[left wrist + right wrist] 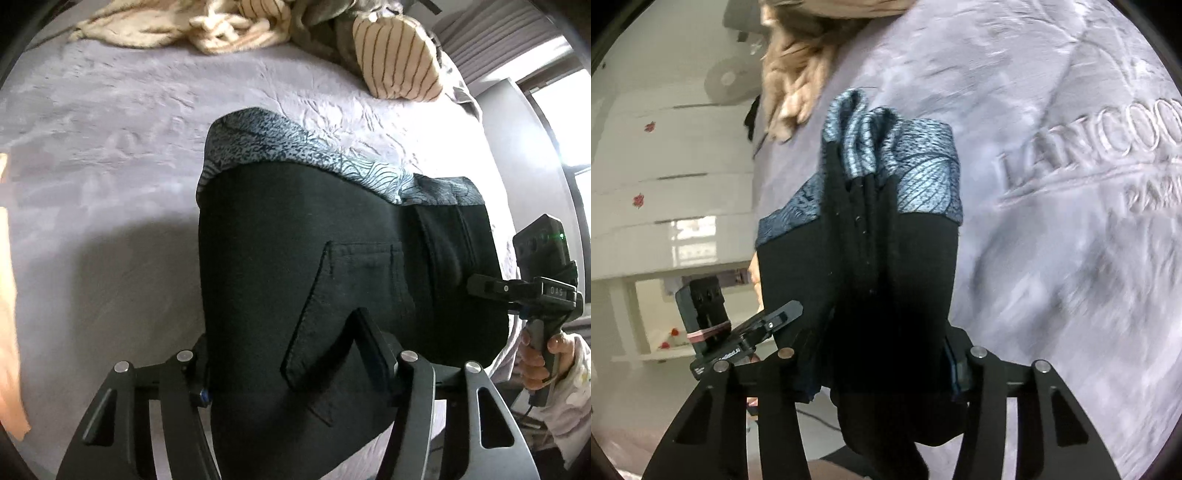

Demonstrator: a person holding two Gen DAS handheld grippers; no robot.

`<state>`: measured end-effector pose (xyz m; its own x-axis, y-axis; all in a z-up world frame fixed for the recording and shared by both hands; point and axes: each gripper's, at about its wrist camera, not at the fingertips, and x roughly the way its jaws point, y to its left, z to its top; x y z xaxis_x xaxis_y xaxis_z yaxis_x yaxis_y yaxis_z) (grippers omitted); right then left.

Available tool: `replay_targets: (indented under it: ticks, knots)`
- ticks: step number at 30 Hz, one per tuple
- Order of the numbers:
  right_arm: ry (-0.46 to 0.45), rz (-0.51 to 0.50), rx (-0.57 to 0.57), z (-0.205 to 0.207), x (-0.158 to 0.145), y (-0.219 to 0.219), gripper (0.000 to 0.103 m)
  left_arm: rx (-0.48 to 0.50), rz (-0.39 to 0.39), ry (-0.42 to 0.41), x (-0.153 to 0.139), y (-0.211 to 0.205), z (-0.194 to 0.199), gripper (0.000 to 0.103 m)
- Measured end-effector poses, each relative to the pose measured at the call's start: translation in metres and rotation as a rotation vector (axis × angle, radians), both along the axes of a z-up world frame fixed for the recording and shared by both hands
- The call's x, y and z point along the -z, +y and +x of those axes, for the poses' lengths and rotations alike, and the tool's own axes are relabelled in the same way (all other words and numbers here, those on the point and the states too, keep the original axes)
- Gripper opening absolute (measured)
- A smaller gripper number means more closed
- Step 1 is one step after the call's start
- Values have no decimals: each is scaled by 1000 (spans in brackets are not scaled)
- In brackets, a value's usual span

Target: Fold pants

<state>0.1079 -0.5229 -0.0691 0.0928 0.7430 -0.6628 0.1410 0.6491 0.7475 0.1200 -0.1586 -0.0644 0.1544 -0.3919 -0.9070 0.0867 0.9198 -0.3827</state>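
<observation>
I have both grippers clamped on the black pants (332, 266), which fill the middle of each wrist view. The left gripper (291, 354) pinches the fabric by a back pocket (354, 280) at lower centre. The right gripper (882, 354) grips a bunched stack of folds. The patterned blue-grey lining (916, 166) shows at the pants' upper edge. Behind lies the grey bedspread (110, 147), with a striped pillow (399, 59) at upper right of the left view.
</observation>
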Motion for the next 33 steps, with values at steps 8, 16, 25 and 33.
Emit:
replay_targets:
  ticks: [8,16,25,33]
  knots:
    - [-2,51,18,-61,-7,62,53,-3,15,18,-14,84,-58,63]
    - [28,95,44,-103,20,138,53,-69,105,-32,-7,163,-88,63]
    - [98,-195,12,-108,57,166,73,-169,211,18,33,197,-96,93]
    - [-141,-368,-5,-102,-27,172,35,-207,177,-172,-27,200,-78,92]
